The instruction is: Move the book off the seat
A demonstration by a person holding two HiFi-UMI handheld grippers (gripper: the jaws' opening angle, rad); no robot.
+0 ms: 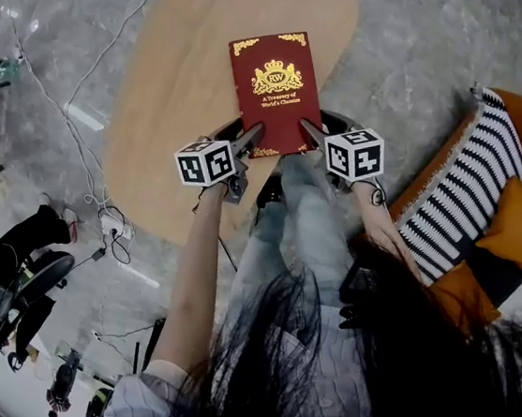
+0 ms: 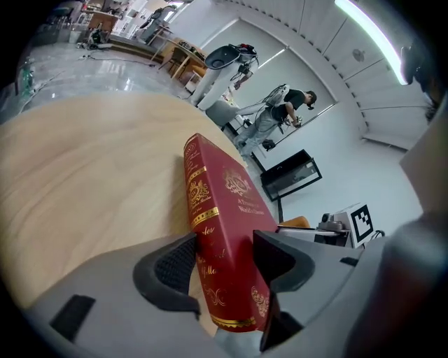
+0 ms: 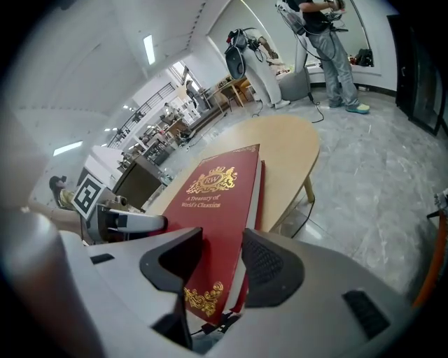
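While above table [image 1: 162, 92], book [image 1: 275, 92] in left tool [image 1: 251, 138] and right tool [image 1: 311, 133]

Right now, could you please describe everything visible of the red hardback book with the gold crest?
The red hardback book has a gold crest, gold corner ornaments and the title A Treasury of World's Classics; its spine carries gold bands. It is closed, cover up, above the oval wooden table; whether it rests there is unclear. The left gripper clamps its near spine corner, the right gripper its near page-edge corner.
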